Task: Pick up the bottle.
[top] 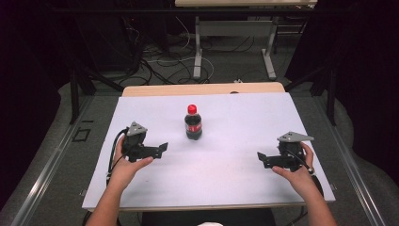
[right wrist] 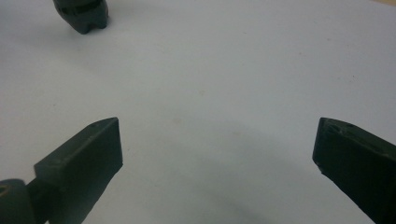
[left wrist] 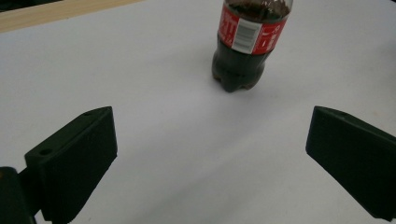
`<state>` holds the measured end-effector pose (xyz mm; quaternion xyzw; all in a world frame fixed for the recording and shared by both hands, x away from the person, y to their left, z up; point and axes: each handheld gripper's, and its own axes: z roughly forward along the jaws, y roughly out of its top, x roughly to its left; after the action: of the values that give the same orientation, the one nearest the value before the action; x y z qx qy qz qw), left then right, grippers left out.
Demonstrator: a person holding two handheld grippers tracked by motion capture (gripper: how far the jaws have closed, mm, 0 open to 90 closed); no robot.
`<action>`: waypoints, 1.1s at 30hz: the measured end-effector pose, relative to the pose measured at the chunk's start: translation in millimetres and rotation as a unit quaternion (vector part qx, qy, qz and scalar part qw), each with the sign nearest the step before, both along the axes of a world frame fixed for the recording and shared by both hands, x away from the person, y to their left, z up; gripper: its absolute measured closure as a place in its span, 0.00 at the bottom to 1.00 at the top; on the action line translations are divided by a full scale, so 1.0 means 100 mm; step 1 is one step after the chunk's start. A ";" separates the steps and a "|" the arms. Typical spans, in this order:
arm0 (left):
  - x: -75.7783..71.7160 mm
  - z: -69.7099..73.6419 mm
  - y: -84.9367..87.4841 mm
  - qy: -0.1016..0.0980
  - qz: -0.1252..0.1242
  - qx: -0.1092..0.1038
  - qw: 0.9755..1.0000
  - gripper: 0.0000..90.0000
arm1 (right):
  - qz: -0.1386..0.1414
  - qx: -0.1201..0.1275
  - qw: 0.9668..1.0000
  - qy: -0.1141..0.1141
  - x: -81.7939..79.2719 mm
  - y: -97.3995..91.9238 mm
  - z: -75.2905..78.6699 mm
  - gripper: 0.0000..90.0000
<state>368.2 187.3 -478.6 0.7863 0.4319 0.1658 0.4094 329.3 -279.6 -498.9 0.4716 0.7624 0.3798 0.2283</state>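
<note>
A wooden table (top: 141,90), its bare edge visible along the far side, is covered by a white sheet (top: 235,174) that spans nearly the whole top. A small cola bottle (top: 193,122) with a red cap and red label stands upright on the sheet, just toward twelve o'clock from its centre, alone on the surface.

From the left gripper view the cola bottle (left wrist: 247,44) lost its cap and neck to the top edge; the right gripper view caught just its base, label unreadable throughout.
</note>
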 end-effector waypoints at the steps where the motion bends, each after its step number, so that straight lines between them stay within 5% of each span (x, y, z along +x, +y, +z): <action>1: 0.04 0.00 -0.03 -0.002 -0.002 -0.004 1.000 0.02 | 0.000 0.001 1.000 0.003 0.00 0.00 0.00 0.01; 12: 0.36 0.00 -0.42 -0.011 -0.013 -0.023 1.000 0.03 | 0.001 0.003 1.000 0.006 0.02 0.00 -0.04 0.01; 21: 0.61 -0.11 -0.65 -0.011 -0.024 -0.003 1.000 0.03 | -0.004 0.001 1.000 0.009 0.03 -0.02 -0.07 0.01; 33: 0.80 -0.28 -0.87 -0.008 -0.035 -0.003 0.999 0.08 | -0.004 -0.001 1.000 0.015 0.05 -0.02 -0.11 0.01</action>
<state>447.8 100.7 -507.1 0.7984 0.4013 0.1568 0.4206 334.4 -282.0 -510.4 0.4797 0.7643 0.3713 0.2187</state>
